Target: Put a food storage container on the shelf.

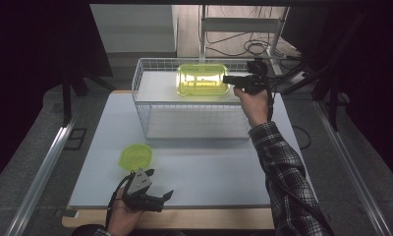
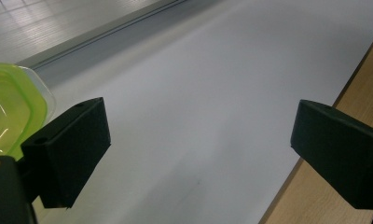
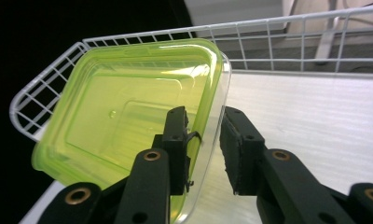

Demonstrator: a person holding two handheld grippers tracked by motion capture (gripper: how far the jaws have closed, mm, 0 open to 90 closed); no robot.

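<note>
Dim workroom, white-topped table [image 1: 194,172] with a wooden front edge; on it we list a white wire basket [image 1: 145,105] standing at the far side. Item one: a yellow-green container [image 3: 128,116], translucent, lidless and with nothing inside as far as we can see, sitting tilted within the basket on its white floor. Our right gripper [image 3: 204,140] straddles the container's near wall, one jaw inside and one outside; a gap shows between the outer pad and the clear rim, so we judge the jaws slackened, no longer pinching the wall. Item two: a yellow-green lid [image 1: 135,156], flat on the table just ahead of our left gripper [image 1: 157,194], beside its one jaw and not between them; those jaws stand wide apart with bare tabletop between. Progress, as we judge it: container delivered into the basket, or very nearly; remaining are freeing the right jaws from the rim and, probably, fetching the lid with the left.
</note>
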